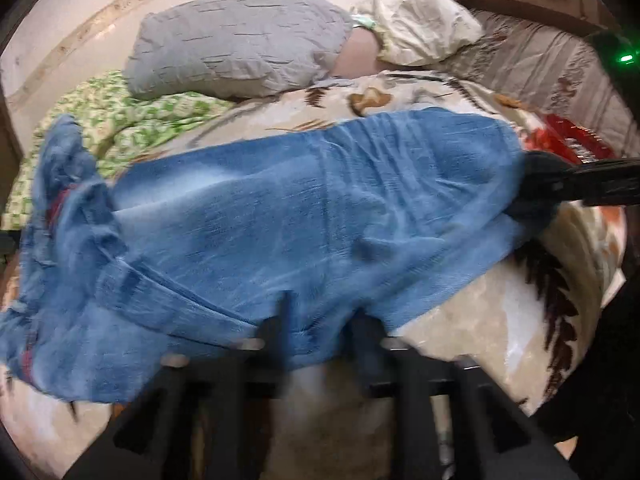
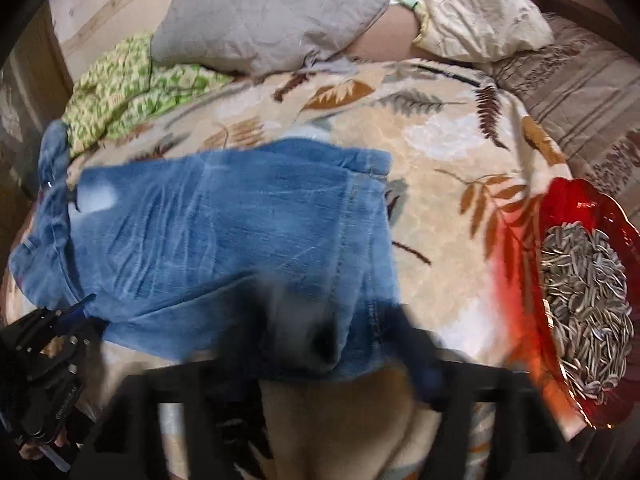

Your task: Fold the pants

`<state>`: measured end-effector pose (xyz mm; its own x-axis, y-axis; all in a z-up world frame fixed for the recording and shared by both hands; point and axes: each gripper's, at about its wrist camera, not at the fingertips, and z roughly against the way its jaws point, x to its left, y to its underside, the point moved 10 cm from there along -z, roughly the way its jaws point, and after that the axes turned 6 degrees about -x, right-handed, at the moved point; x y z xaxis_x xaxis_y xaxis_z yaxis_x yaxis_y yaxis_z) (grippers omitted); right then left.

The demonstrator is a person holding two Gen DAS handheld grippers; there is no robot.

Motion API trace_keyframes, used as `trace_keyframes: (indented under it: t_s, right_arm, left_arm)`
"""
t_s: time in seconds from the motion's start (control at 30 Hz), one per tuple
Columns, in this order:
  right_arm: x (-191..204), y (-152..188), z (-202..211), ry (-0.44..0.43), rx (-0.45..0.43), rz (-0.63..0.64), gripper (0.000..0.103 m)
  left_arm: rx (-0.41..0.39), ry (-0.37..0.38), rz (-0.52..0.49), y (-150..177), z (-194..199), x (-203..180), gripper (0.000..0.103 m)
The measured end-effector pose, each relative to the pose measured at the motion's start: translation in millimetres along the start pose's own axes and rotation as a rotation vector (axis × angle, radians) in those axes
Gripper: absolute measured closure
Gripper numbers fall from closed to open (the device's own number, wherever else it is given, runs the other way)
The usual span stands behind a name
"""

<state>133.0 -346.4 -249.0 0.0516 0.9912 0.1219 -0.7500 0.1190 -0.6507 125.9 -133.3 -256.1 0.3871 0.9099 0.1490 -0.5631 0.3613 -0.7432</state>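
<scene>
Blue jeans (image 1: 280,216) (image 2: 220,232) lie folded lengthwise across a leaf-print blanket (image 1: 460,320) (image 2: 460,140) on a bed, with crumpled denim bunched at the left end. My left gripper (image 1: 324,320) is at the jeans' near edge. Its blurred fingers stand apart, the denim edge lies between them, and the pads are not pressing it. My right gripper (image 2: 348,332) straddles the near right corner of the jeans, jaws wide and blurred, clamping nothing. In the left wrist view the right gripper (image 1: 532,188) sits at the jeans' right end. The left gripper (image 2: 80,312) shows at the lower left.
A grey pillow (image 1: 240,40) (image 2: 264,16) and a cream pillow (image 2: 480,16) lie at the bed's far side. A green patterned quilt (image 1: 132,120) is bunched at the far left. A red dish of sunflower seeds (image 2: 584,296) sits close on the right.
</scene>
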Motion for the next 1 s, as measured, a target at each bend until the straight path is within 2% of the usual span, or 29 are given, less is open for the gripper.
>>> trace_keyframes:
  t_s: [0.03, 0.07, 0.13, 0.27, 0.33, 0.5, 0.6, 0.73, 0.9, 1.0]
  right_arm:
    - [-0.2, -1.5, 5.7, -0.006, -0.016, -0.004, 0.025]
    - [-0.8, -2.5, 10.4, -0.004, -0.022, -0.004, 0.025]
    - [-1.4, -5.6, 18.2, 0.01, -0.033, 0.001, 0.025]
    - [3.9, -16.7, 37.9, 0.015, -0.066, 0.013, 0.024]
    - [11.0, -26.1, 51.5, 0.012, -0.104, 0.024, 0.016]
    - [39.4, -52.0, 80.9, -0.025, -0.191, 0.073, 0.01]
    - [62.0, -64.9, 88.0, -0.071, -0.224, 0.102, 0.004]
    - [101.4, -74.0, 81.5, -0.162, -0.21, 0.145, 0.004]
    - [170.7, -84.2, 70.2, -0.304, -0.194, 0.223, 0.004]
    - [216.9, -85.1, 63.4, -0.381, -0.2, 0.279, 0.004]
  left_arm:
    - [-0.001, -0.016, 0.007, -1.0, 2.4, 3.7, 0.013]
    - [-0.01, 0.0, 0.031, -2.7, 7.4, 6.2, 0.008]
    - [-0.04, 0.027, 0.059, -8.1, 21.5, 10.6, 0.008]
    - [-0.102, 0.014, 0.032, -20.4, 48.9, 22.9, 0.008]
    - [-0.121, 0.019, 0.026, -28.2, 61.9, 34.9, 0.006]
    - [-0.112, 0.026, 0.104, -37.6, 79.2, 83.1, 0.004]
    - [-0.121, -0.008, 0.18, -38.6, 91.2, 125.2, 0.0]
    - [-0.116, -0.035, 0.246, -31.8, 100.7, 174.3, 0.0]
    - [-0.079, -0.056, 0.23, -31.8, 96.4, 227.8, 0.0]
    - [-0.046, -0.032, 0.239, -38.3, 84.0, 256.8, 0.0]
